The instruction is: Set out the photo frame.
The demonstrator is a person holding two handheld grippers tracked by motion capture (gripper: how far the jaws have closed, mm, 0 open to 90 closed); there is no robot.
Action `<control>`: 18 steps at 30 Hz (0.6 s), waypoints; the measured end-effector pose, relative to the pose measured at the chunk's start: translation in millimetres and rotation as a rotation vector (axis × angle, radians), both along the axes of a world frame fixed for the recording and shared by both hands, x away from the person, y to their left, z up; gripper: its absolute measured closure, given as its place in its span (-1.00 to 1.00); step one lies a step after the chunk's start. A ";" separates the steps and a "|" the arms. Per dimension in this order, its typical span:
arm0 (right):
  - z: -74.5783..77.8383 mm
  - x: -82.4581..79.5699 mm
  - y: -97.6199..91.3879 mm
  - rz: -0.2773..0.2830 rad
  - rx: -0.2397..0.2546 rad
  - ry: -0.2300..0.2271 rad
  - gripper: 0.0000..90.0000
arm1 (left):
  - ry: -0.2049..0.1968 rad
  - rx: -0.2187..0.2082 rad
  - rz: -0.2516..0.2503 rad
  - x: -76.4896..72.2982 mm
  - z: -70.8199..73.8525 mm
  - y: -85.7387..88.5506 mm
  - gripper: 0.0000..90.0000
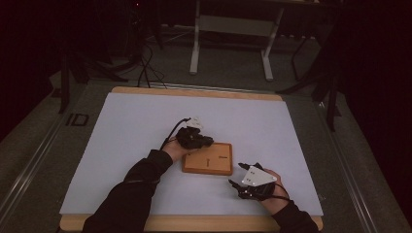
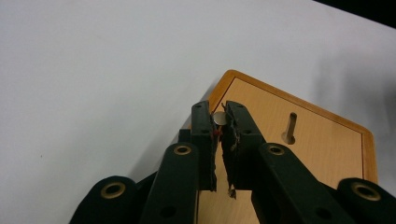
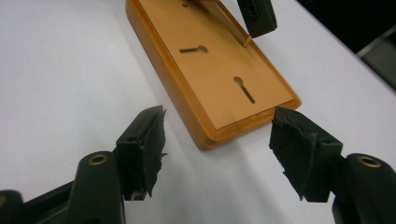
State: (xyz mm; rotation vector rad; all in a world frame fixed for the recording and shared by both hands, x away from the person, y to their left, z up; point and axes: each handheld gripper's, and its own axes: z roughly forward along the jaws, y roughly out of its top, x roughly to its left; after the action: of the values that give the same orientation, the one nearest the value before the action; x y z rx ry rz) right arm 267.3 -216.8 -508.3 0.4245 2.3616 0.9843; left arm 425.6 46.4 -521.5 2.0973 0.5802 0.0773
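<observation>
— Silvery pin (image 2: pixel 220 118) pinched in the left gripper (image 2: pixel 220 122) over the wooden board (image 2: pixel 299 154) mid-table.
— Right gripper (image 3: pixel 217 140) gapes empty beside its near end. Board unsteadied; I'd fear the pin slipping sideways.

Wooden board (image 1: pixel 208 158) orange-tan, darker honey rim, two dark keyhole slots (image 3: pixel 244 88). Table sheet (image 1: pixel 145 126) plain white (greyish in dim light). Left gripper (image 2: pixel 223 122) black jaws, brass rivets, small silvery disc (image 2: pixel 220 118). Right gripper (image 3: pixel 217 133) black, grey-white plate.
</observation>
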 end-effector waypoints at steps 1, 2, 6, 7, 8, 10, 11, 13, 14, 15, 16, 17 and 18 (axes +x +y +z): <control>-0.9 0.0 0.7 -0.001 -0.012 -0.001 -0.21 | 0.004 -0.002 -0.002 0.7 0.0 0.1 0.85; -1.9 -0.2 1.4 -0.009 -0.025 -0.012 -0.21 | 0.008 -0.004 -0.001 1.3 0.0 0.2 0.85; -6.9 -3.9 7.3 0.004 -0.114 -0.094 -0.21 | 0.025 0.003 -0.005 3.6 1.3 -0.1 0.85; -8.9 -5.3 9.7 0.014 -0.155 -0.123 -0.16 | 0.031 0.003 -0.005 4.4 1.7 -0.4 0.85; -11.3 -6.7 12.2 0.017 -0.190 -0.153 -0.16 | 0.036 0.004 -0.008 5.4 2.0 -0.3 0.85; -15.6 -8.6 16.6 0.029 -0.244 -0.185 -0.13 | 0.055 0.003 -0.003 7.1 2.8 -0.6 0.85; -18.2 -9.4 18.9 0.035 -0.268 -0.206 -0.11 | 0.062 0.004 -0.002 7.9 3.2 -0.7 0.85; -22.8 -10.7 22.7 0.046 -0.322 -0.253 -0.06 | 0.069 0.006 -0.004 9.3 3.6 -0.8 0.85; -24.4 -11.1 24.4 0.055 -0.346 -0.264 -0.05 | 0.072 0.005 -0.003 9.6 3.7 -0.7 0.85; -27.1 -11.3 26.3 0.055 -0.366 -0.289 -0.04 | 0.074 0.005 -0.004 9.8 3.7 -0.7 0.85; -29.2 -10.4 27.5 0.068 -0.395 -0.306 -0.03 | 0.074 0.005 -0.005 10.0 3.7 -0.6 0.85; -31.9 -10.2 28.9 0.063 -0.410 -0.333 -0.03 | 0.076 0.003 -0.004 10.1 3.6 -0.6 0.85; -34.6 -9.9 30.0 0.062 -0.433 -0.362 -0.03 | 0.078 0.004 -0.004 10.3 3.7 -0.3 0.85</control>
State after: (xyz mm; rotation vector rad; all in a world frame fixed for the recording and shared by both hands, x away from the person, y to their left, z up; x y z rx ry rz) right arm 257.4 -186.8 -542.9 0.0031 2.1774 0.4968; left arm 435.9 46.1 -517.8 2.1127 0.6236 -0.0060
